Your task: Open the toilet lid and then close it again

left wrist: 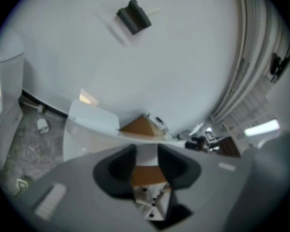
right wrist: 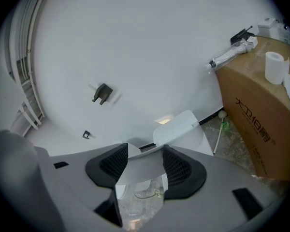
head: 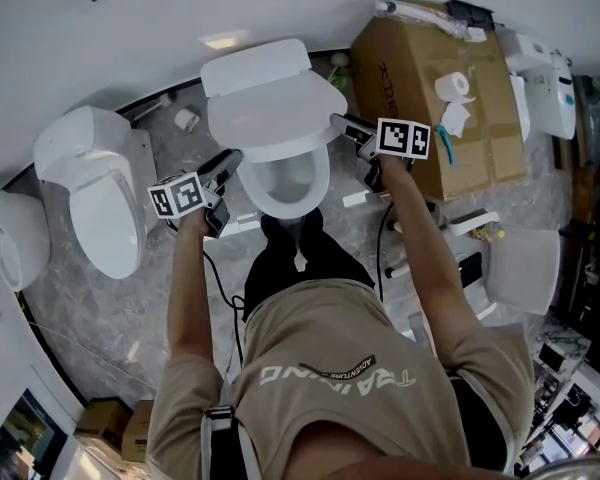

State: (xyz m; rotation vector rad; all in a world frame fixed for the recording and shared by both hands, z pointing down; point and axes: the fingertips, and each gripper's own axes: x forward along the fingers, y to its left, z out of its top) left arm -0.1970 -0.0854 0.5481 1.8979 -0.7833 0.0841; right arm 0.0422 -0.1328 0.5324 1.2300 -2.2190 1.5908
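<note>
Both tools clamped on a half-raised toilet lid

The lid point(head: 270, 103) tilts up over the open bowl point(head: 286, 184), in front of the standing person and near the far wall. The left gripper point(head: 230, 160) pinches the lid's left edge and the right gripper point(head: 340, 124) its right edge, with white plastic filling each gap. A cardboard box point(head: 410, 68) stands to the right and another toilet point(head: 100, 198) to the left.

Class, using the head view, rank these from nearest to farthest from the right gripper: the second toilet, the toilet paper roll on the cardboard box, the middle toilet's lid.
1. Toilet lid, centre: the right gripper grips its edge.
2. Toilet paper roll, on the cardboard box to the right.
3. Second toilet, far left.
</note>
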